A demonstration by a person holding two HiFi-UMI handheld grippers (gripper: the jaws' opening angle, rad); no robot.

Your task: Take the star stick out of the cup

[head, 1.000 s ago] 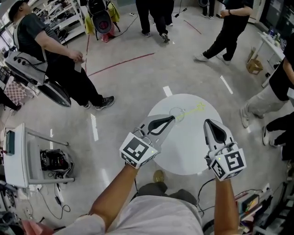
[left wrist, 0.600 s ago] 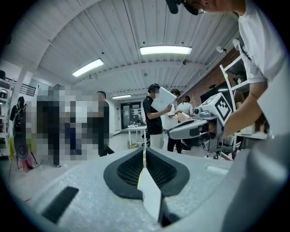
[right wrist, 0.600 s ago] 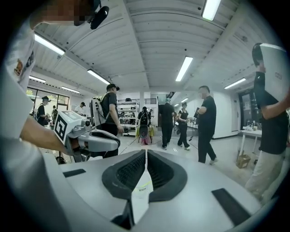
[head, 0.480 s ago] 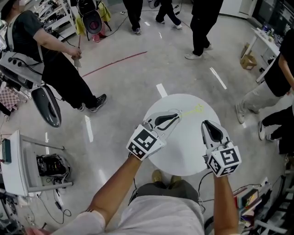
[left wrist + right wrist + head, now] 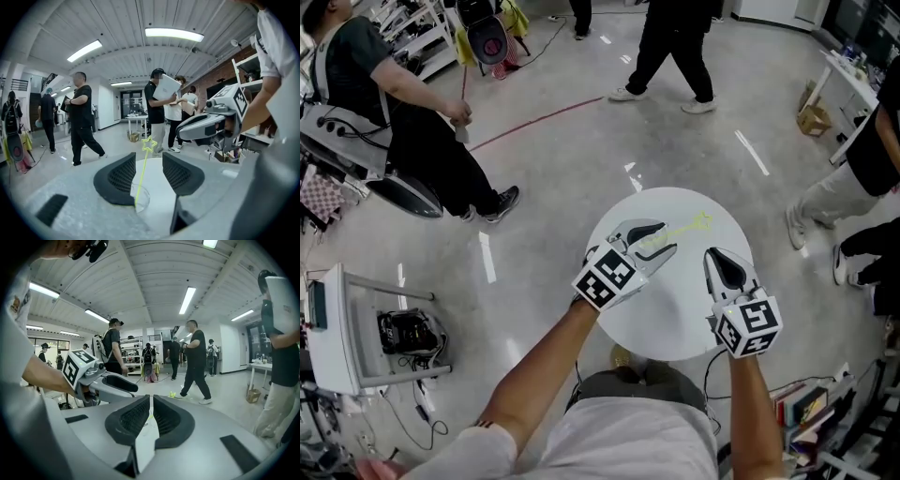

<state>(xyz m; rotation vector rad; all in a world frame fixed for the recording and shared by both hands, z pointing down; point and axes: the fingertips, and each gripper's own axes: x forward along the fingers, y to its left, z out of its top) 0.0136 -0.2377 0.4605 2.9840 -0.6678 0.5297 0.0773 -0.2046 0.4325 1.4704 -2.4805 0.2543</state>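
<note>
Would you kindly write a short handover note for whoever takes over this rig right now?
Left hand-held gripper: jaws opening, one on either side of the star stick, pads not pressing on it.
Right hand-held gripper: shut, empty, over the right side of the round white table.
Things: the star stick leans in the clear cup on the table.
Done: the left gripper is lined up on the stick.
Left: close on the stick and lift it out of the cup.
</note>
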